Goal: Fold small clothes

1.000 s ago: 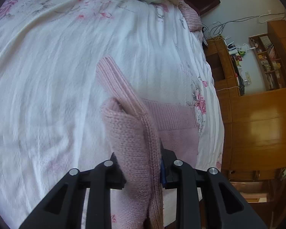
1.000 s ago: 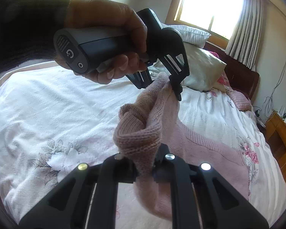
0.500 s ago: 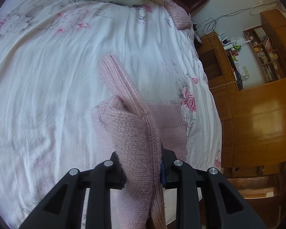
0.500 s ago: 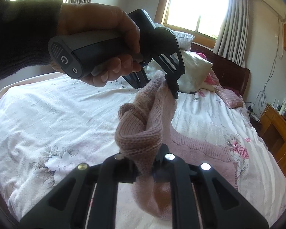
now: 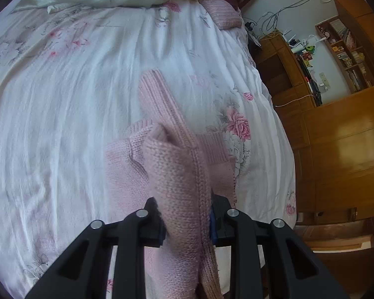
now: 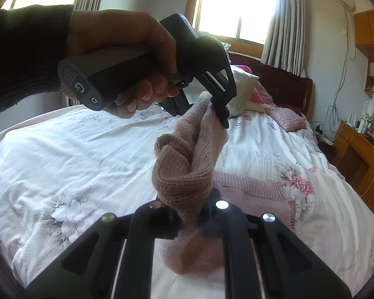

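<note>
Pink knit sweater (image 6: 184, 172) hangs lifted over the floral bedsheet (image 6: 62, 164), bunched edge clamped in the right gripper (image 6: 190, 220), another fold pinched tight by the left gripper (image 5: 187, 221), lower part resting on the bed

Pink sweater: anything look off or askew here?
Nothing damaged. The pink sweater is bunched rather than flat: both grippers, left and right, pinch thick wads of knit, lifting one part while the rest lies rumpled on the bed.

My claws (image 5: 187, 221) are matt black plastic; the pink sweater (image 5: 179, 174) is coarse knit wool, the bedsheet (image 5: 62, 114) crumpled cotton, the cabinet (image 5: 341, 154) glossy wood.
</note>
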Action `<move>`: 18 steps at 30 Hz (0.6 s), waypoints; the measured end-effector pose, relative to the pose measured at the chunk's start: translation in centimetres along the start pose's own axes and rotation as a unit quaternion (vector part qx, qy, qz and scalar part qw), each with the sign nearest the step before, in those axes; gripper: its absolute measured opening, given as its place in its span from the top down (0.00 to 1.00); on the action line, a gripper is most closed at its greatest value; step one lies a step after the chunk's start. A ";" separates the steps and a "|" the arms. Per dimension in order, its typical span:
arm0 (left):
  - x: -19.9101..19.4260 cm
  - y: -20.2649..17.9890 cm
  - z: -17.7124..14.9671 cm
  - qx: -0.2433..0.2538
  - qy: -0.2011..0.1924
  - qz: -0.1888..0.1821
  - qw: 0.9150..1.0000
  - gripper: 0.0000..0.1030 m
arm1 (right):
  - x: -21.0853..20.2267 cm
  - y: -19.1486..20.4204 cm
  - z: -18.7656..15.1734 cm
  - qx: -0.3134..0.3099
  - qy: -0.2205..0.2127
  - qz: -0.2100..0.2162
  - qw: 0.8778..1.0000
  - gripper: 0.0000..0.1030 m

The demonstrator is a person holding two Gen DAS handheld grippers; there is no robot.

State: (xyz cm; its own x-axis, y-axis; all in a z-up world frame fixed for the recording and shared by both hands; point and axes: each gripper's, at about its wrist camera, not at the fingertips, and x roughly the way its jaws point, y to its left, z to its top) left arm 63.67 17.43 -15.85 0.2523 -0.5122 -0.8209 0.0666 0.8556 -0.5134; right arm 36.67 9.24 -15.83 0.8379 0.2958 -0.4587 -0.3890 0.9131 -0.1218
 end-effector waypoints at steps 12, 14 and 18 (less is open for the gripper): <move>4.1 -4.3 -0.1 0.022 0.016 0.027 0.999 0.76 | -0.4 -4.1 -2.3 0.040 0.003 -0.009 0.999 0.90; 4.9 -4.8 0.0 0.024 0.019 0.032 0.999 0.76 | -0.4 -4.8 -2.7 0.047 0.006 -0.012 0.999 0.90; 6.5 -5.8 -0.1 0.030 0.024 0.045 0.998 0.75 | -0.2 -6.1 -3.5 0.059 0.011 -0.013 0.998 0.91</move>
State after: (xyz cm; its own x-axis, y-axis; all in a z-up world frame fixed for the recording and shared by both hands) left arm 64.82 9.09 -18.26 0.2133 -0.4352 -0.8747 0.1033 0.9003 -0.4227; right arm 37.51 2.65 -18.10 0.8379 0.2662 -0.4765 -0.3183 0.9475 -0.0305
